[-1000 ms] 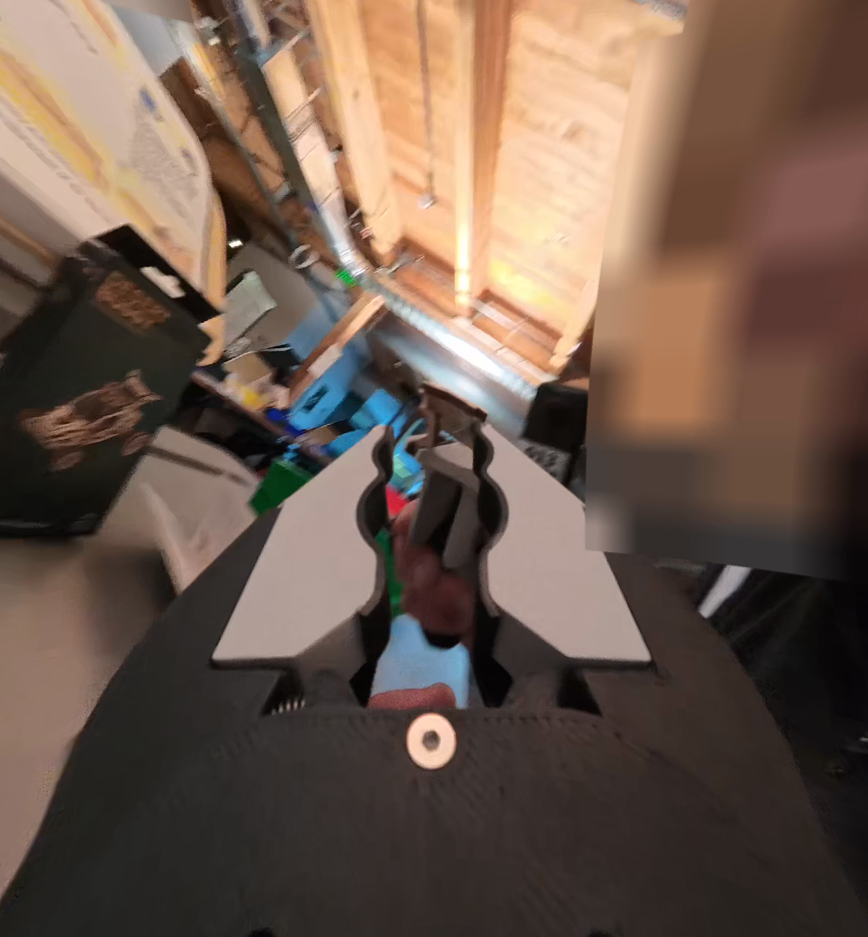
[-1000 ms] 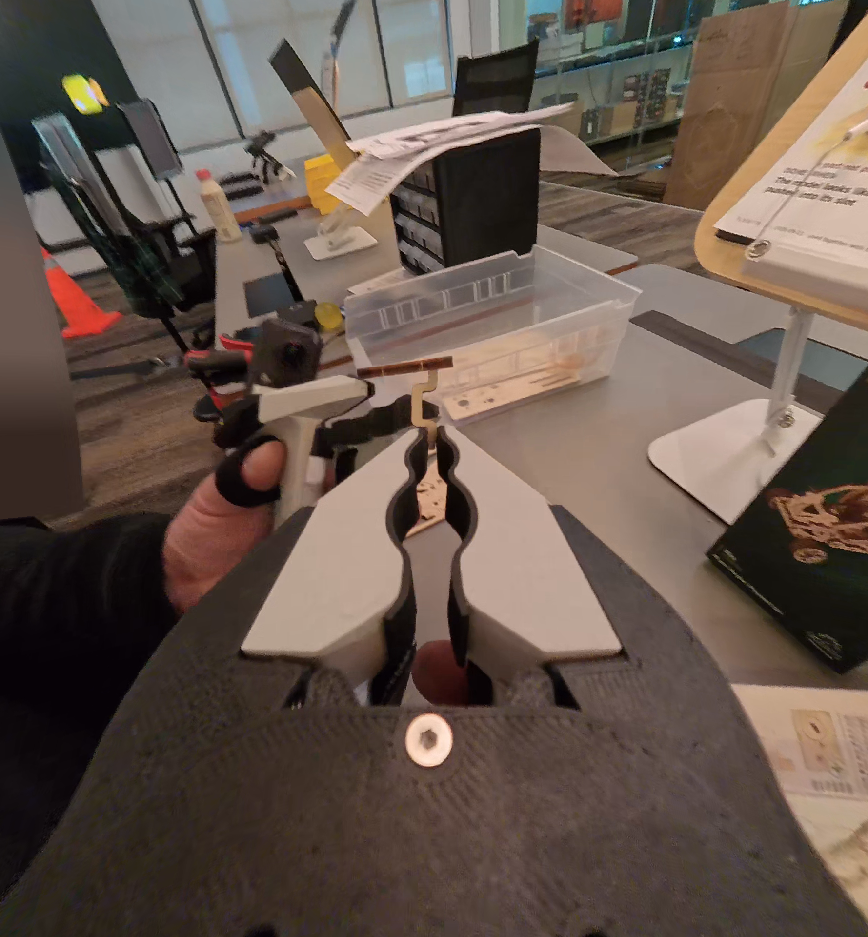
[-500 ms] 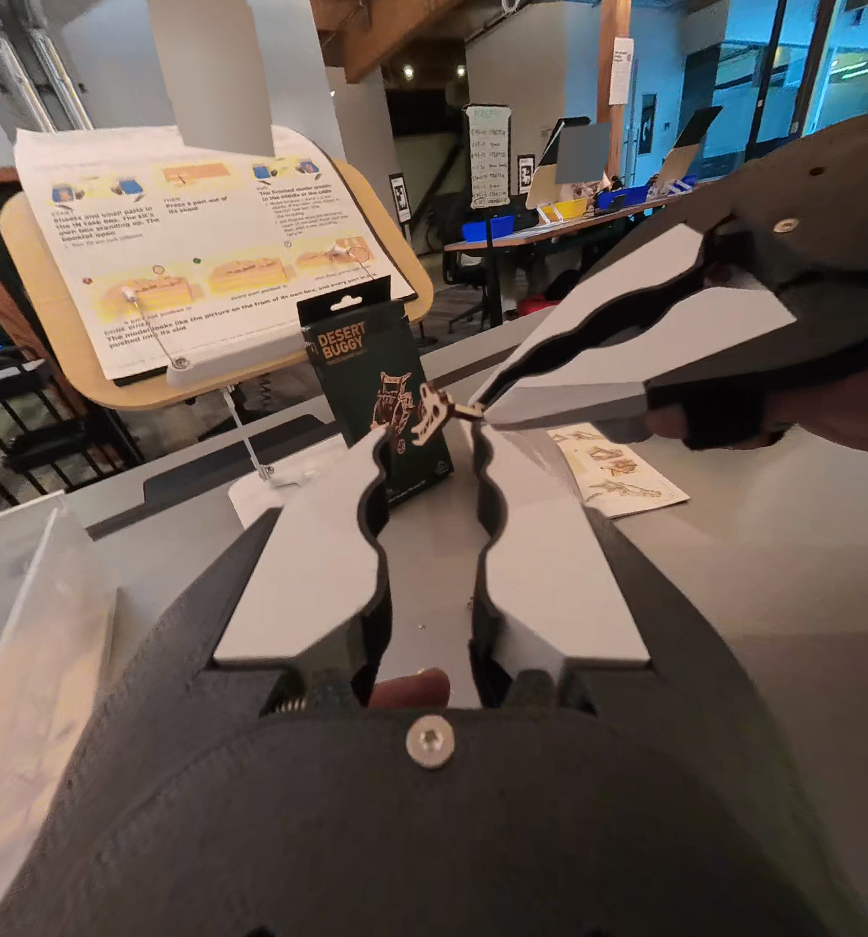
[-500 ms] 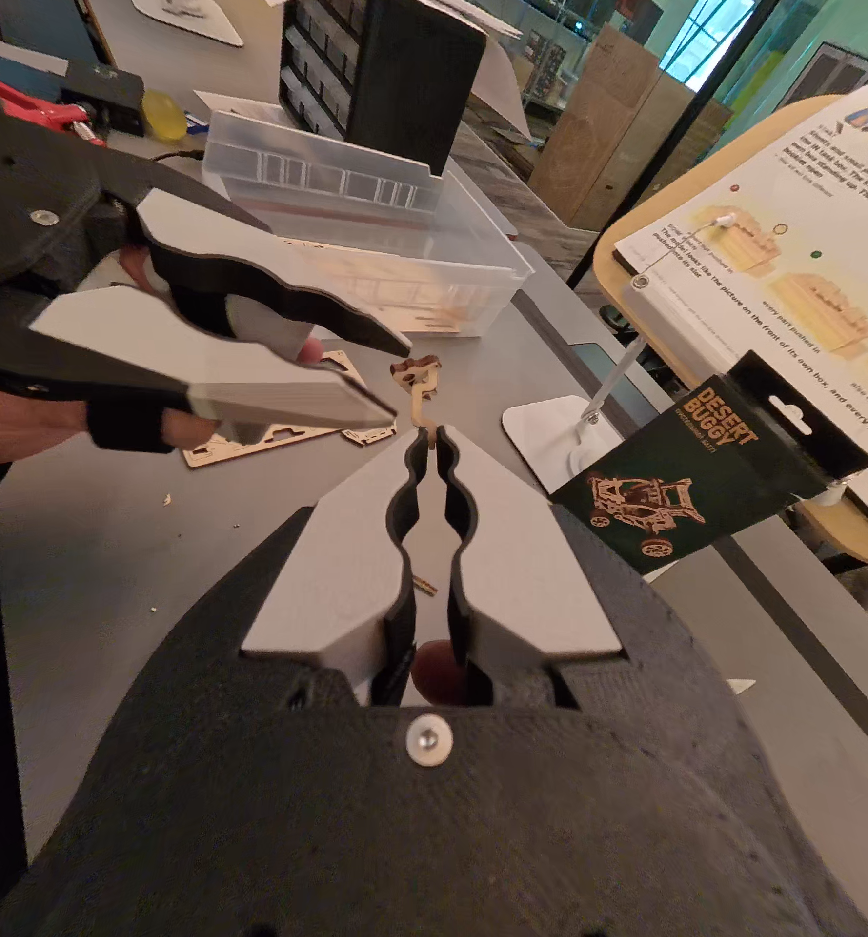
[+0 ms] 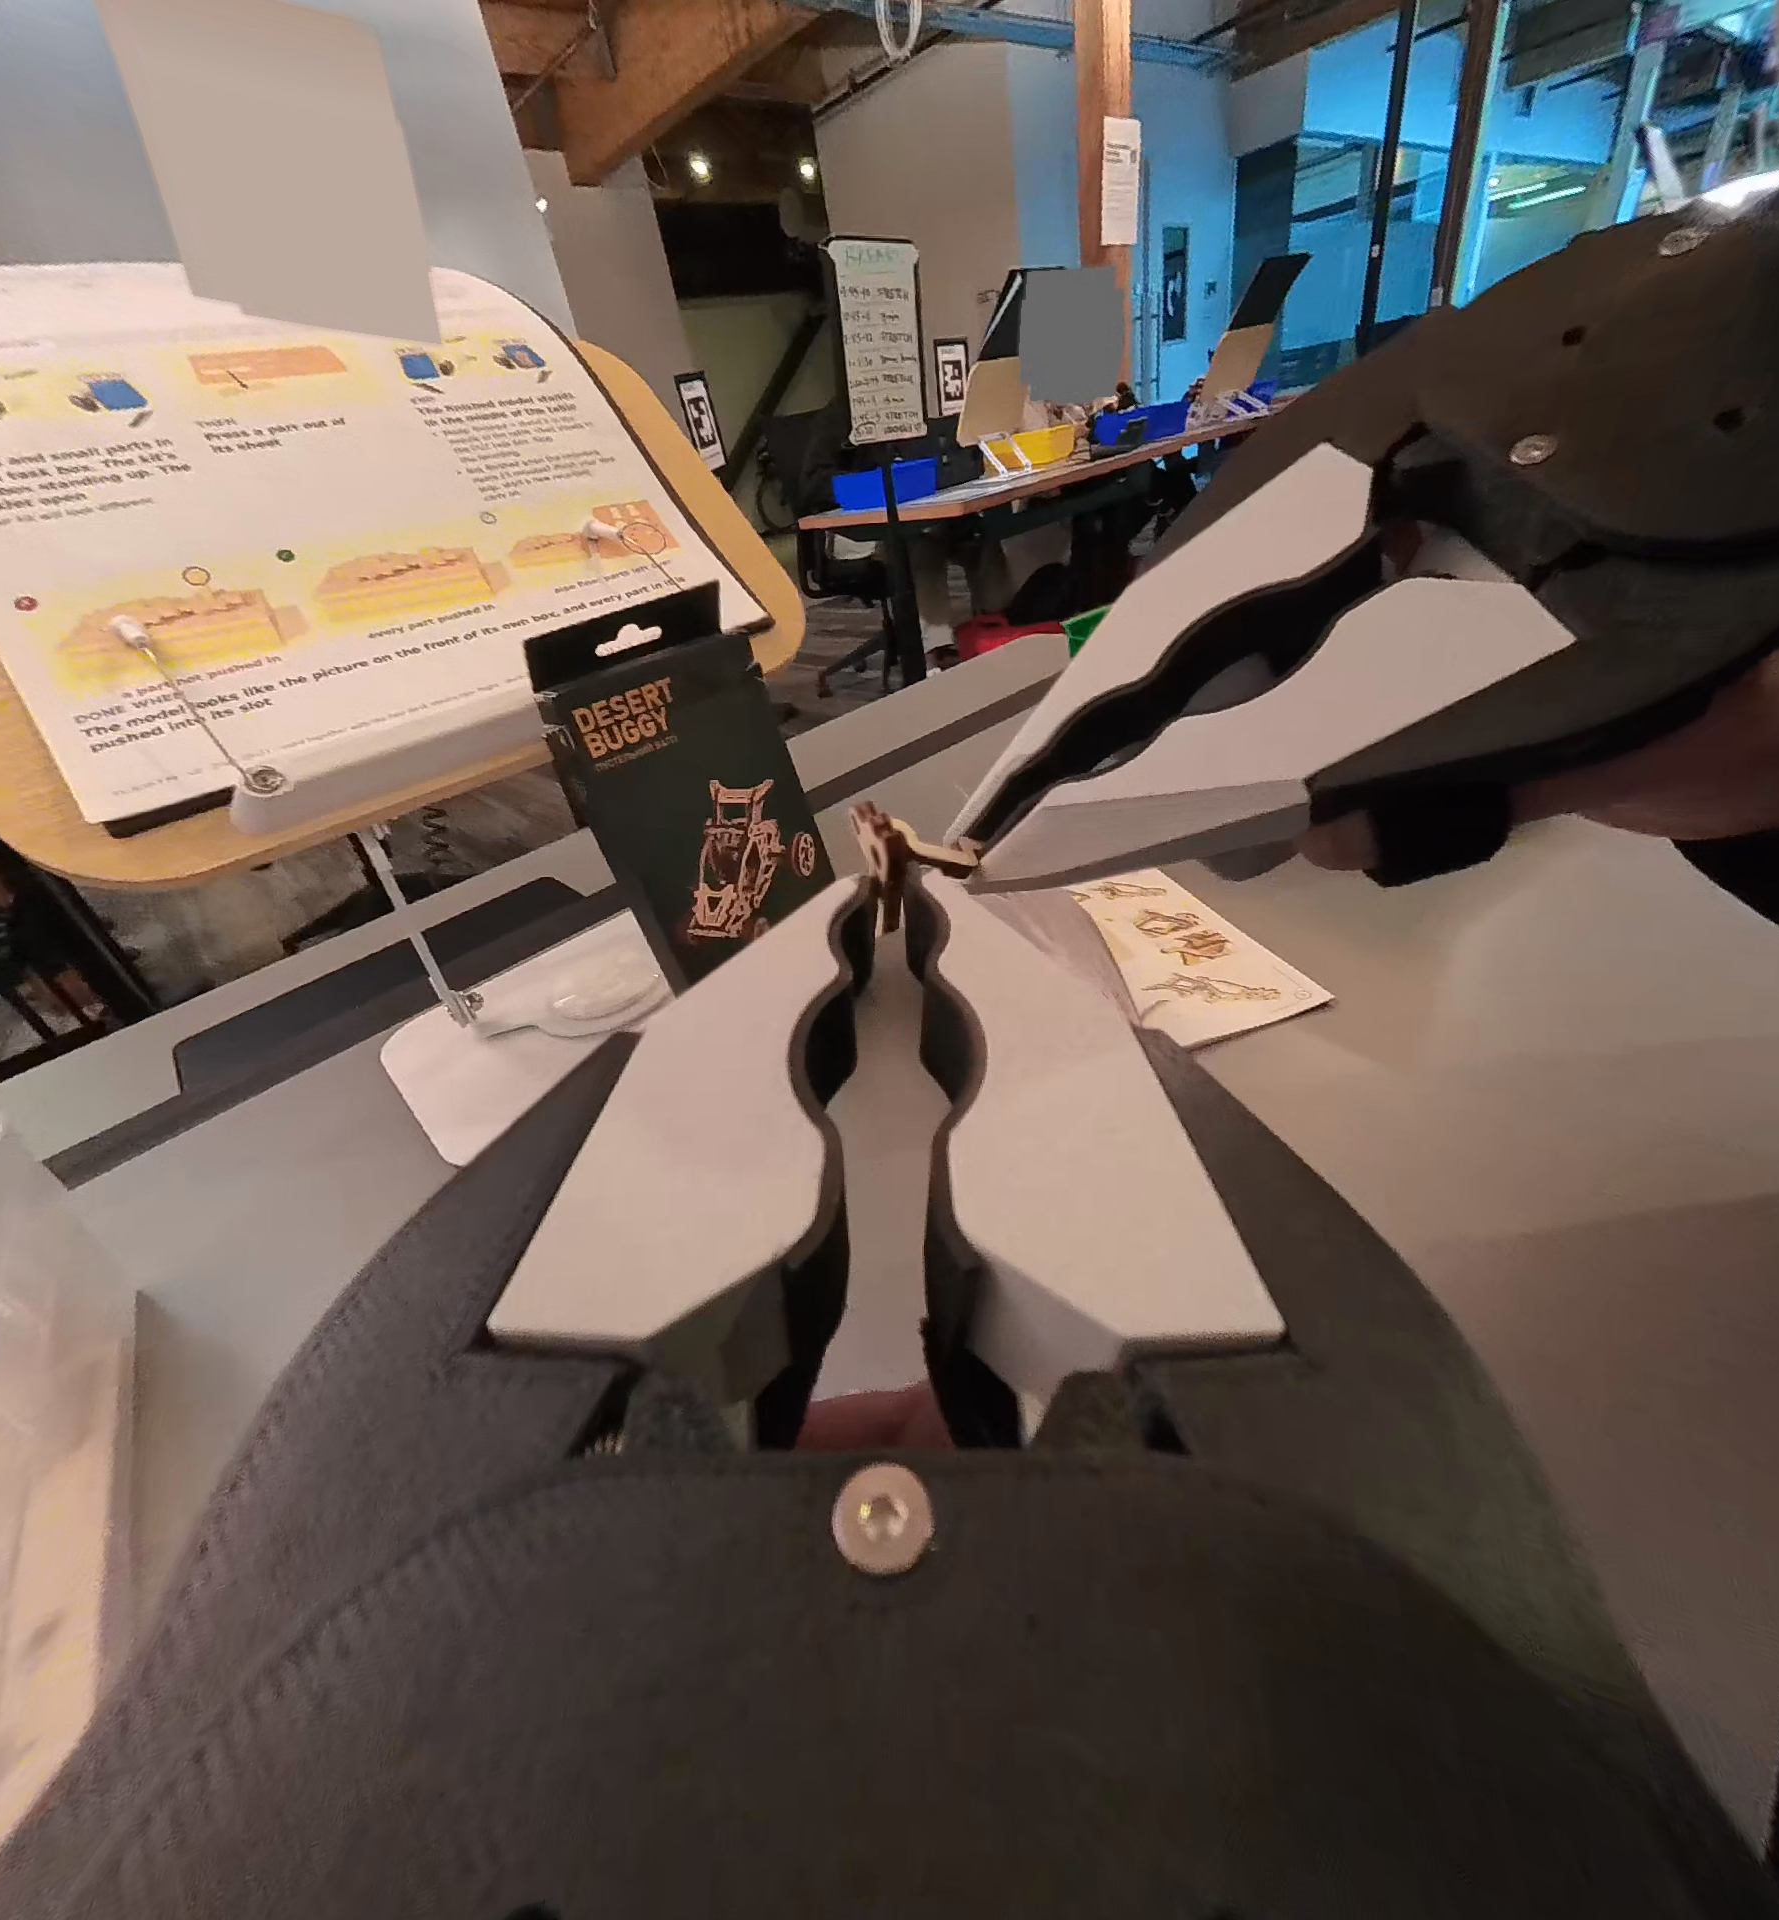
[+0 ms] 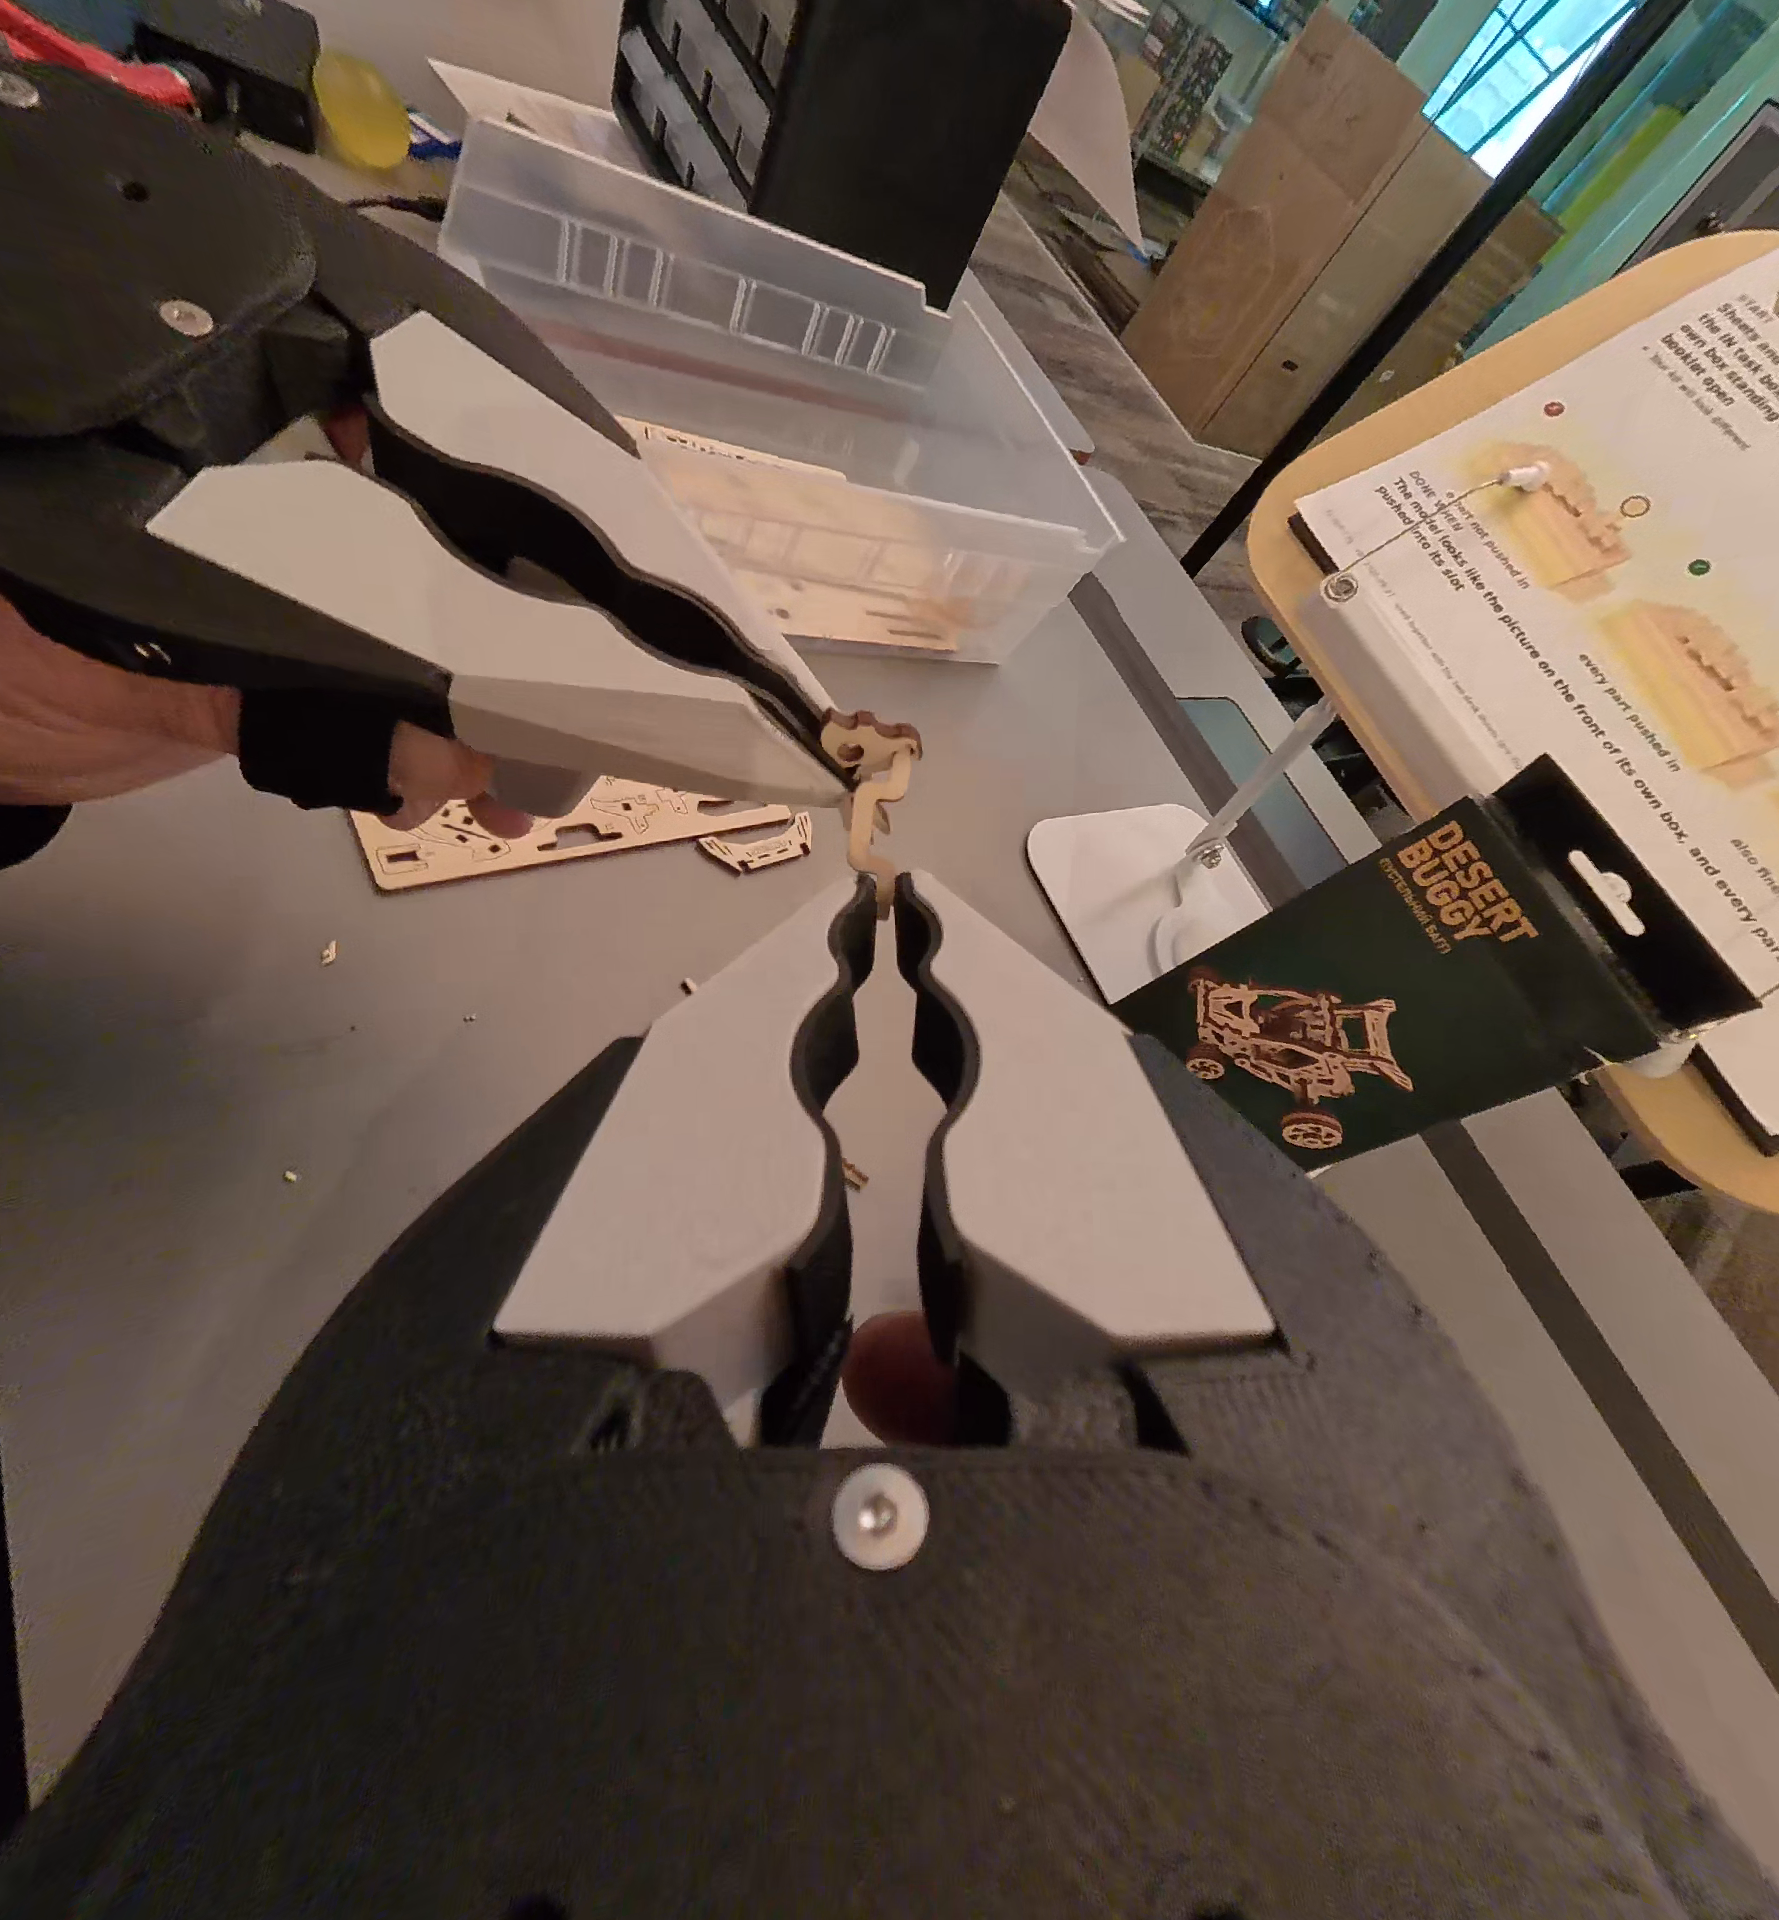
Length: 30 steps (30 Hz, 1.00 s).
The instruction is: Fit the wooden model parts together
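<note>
Wooden parts: thin, each clenched at its end by left gripper, right gripper. Risk: misaligned push snaps tab or twists part out of pads.

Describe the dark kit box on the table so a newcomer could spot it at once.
Start at the tan board holding the instruction sheet on its white-footed stand. The dark kit box stands upright on the grey table beside that foot. It alone is dark green-black, with a hang tab on top and a tan buggy drawing on its front.
</note>
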Tool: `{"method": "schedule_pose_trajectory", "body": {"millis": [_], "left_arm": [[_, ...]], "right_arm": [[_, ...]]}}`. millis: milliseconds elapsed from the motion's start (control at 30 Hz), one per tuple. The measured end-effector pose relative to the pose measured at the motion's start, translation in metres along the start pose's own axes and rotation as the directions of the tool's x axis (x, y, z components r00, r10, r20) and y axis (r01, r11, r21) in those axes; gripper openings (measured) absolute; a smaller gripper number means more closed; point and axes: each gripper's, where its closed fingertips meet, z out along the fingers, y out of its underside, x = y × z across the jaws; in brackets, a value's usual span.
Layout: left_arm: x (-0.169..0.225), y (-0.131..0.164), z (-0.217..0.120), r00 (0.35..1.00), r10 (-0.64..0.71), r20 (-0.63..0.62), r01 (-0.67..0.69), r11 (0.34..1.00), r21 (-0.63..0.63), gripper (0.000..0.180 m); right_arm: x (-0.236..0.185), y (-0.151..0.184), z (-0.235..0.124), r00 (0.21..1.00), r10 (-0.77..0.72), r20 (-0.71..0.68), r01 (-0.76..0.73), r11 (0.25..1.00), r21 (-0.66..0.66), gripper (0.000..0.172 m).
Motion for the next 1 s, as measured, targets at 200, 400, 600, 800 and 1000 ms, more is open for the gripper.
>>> {"method": "schedule_pose_trajectory", "body": {"millis": [200,400,600,800,1000], "left_arm": [[-0.006,0.001,0.000,0.999,-0.033,-0.022,0.032,0.997,-0.072,0.001],[-0.005,0.009,0.005,0.999,0.036,-0.032,-0.042,0.977,-0.207,0.001],[-0.006,0.013,0.009,0.989,0.150,0.012,-0.139,0.943,-0.303,0.001],[-0.006,0.012,0.012,0.976,0.209,0.066,-0.177,0.929,-0.326,0.001],[-0.002,0.013,0.017,0.976,0.205,0.074,-0.170,0.928,-0.331,0.001]], "right_arm": [[0.004,0.006,0.001,0.994,-0.102,-0.029,0.100,0.992,-0.071,0.002],[0.008,0.013,0.001,0.986,-0.163,-0.033,0.157,0.977,-0.144,0.001],[0.009,0.017,0.001,0.992,-0.113,-0.047,0.103,0.977,-0.184,0.001],[0.012,0.020,0.002,0.998,-0.045,-0.049,0.035,0.982,-0.187,0.001],[0.014,0.020,0.000,0.998,-0.017,-0.055,0.007,0.985,-0.170,0.001]]}}
